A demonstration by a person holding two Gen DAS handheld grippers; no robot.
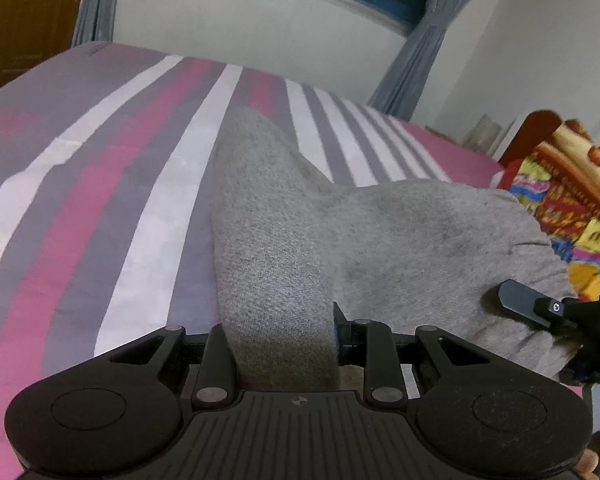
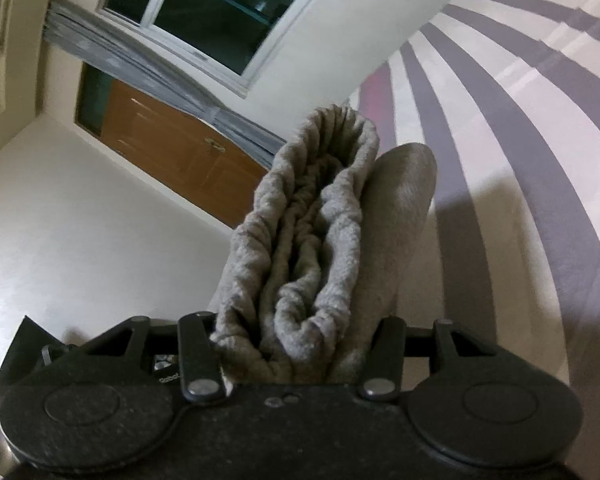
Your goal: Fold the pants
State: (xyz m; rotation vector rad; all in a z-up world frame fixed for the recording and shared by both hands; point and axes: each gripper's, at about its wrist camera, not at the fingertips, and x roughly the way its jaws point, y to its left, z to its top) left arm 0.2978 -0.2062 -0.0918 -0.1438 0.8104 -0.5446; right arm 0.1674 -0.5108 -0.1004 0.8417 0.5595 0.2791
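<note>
Both tongs are clenched on the grey pants (image 1: pixel 340 236) right now. My left gripper (image 1: pixel 284 344) has a flat band of the fabric pinched between its fingers, and the right gripper (image 2: pixel 300 344) is clamped on the bunched elastic waistband (image 2: pixel 320 216), which sticks up past the fingers in a thick wad. The rest of the pants lies draped across the striped bedsheet (image 1: pixel 112 168), one leg running toward the far edge of the bed, the other toward the colourful blanket (image 1: pixel 572 200) at the right edge.

What worries me: the right side holds a fat, scrunched roll rather than a clean layer, so I figure a layer could slip out mid-lift and the fold goes lopsided. The two legs are also splayed apart, so pulling the waist over could drag them crooked. And the right leg sits close to that blanket, so it might snag or ride up onto it.
</note>
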